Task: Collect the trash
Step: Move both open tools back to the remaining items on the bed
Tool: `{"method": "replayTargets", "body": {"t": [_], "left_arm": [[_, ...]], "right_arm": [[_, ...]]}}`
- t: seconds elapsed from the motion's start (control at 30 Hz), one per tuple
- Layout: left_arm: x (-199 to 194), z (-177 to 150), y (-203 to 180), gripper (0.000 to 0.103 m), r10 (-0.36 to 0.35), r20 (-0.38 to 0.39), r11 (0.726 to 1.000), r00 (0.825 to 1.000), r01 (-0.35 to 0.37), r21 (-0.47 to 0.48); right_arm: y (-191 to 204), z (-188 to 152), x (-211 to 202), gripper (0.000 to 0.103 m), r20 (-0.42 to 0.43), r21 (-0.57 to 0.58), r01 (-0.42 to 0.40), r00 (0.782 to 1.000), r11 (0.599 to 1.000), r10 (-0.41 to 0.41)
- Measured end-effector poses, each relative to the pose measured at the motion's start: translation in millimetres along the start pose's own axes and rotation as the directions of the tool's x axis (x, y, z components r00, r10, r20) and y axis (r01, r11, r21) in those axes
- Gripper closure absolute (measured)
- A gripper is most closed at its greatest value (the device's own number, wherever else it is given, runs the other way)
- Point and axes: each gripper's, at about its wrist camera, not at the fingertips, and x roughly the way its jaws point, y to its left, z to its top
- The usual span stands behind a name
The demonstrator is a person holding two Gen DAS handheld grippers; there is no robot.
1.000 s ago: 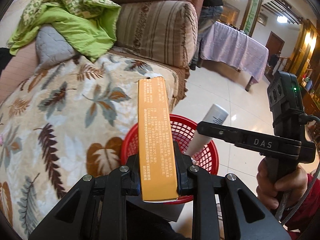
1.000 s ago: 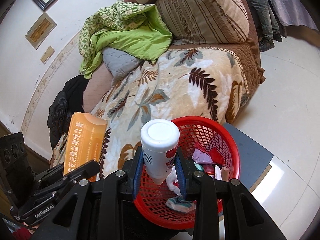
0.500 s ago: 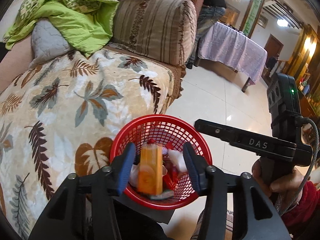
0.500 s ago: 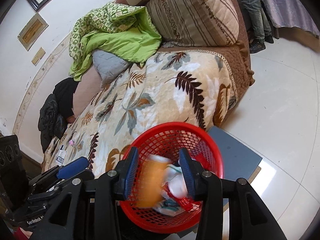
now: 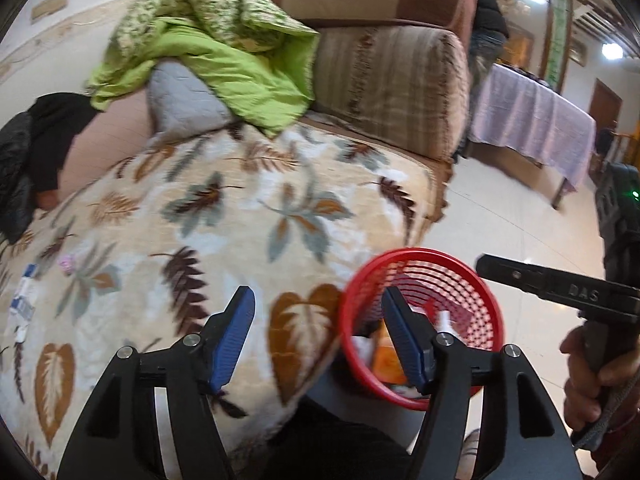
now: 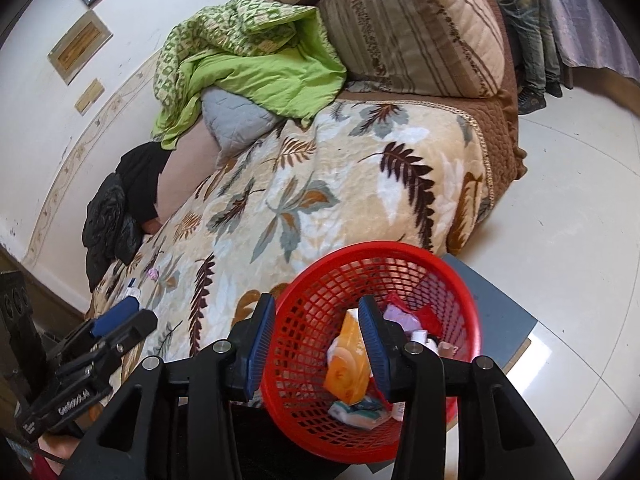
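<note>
- Left wrist view: the left gripper (image 5: 316,336) has its blue-padded fingers (image 5: 234,336) spread wide with nothing between them.
- The left finger sits over the leaf-patterned blanket (image 5: 224,216) on the sofa; the right finger overlaps the near rim of the red basket (image 5: 460,276).
- The basket stands just beside the sofa's edge, on a dark flat stand whose form is hard to tell here. Inside it an orange box (image 5: 386,356) shows behind the right finger, among white scraps.
- Small bits of litter (image 5: 24,300) lie on the blanket at far left, blurred.
- A green quilt (image 5: 224,52) is heaped over a grey cushion (image 5: 182,100) at the sofa's back.
- At the right edge, the right gripper (image 5: 560,290) is seen side-on, held in a hand (image 5: 592,380).
- Right wrist view: the right gripper (image 6: 316,340) is released too, its fingers (image 6: 258,340) parted and empty, above the basket (image 6: 400,256).
- The orange box (image 6: 346,368) leans tilted inside the basket, on top of wrappers and crumpled paper (image 6: 356,414).
- The basket rests on a grey-blue stool (image 6: 504,308) on the tiled floor (image 6: 572,208), touching the blanket's edge.
- The left gripper (image 6: 116,320) shows at lower left, over the blanket; small litter (image 6: 152,274) lies just beyond it.
</note>
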Motion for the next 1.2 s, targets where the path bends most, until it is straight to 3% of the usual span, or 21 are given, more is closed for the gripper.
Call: {"method": "replayTargets", "body": {"t": [0.1,0.5,0.83,1.07,1.2], "left_arm": [[-5,-2,16,0.038,0.032,0.009,0.999,0.999,-0.032,-0.032],[-29,-19,66,0.038,0.126,0.031,0.987,0.992,-0.122,-0.107],[-49,-41,122,0.038,0.181,0.030,0.962,0.983,-0.171,-0.213],[-63,-65,195,0.038,0.250,0.007,0.906,0.968,-0.232,-0.356],[-72,-85,251,0.037,0.326,-0.018,0.842,0.945,-0.299,-0.449]], "right_arm": [[12,-2,3,0.050,-0.009,-0.021,-0.006,1.000,1.000,0.006],[76,-7,23,0.050,-0.053,-0.134,-0.054,0.997,0.990,0.047],[150,-15,56,0.049,-0.132,-0.257,-0.133,0.986,0.957,0.101],[212,-17,97,0.048,-0.204,-0.331,-0.208,0.968,0.920,0.146],[253,-19,131,0.046,-0.259,-0.342,-0.264,0.949,0.902,0.180]]}}
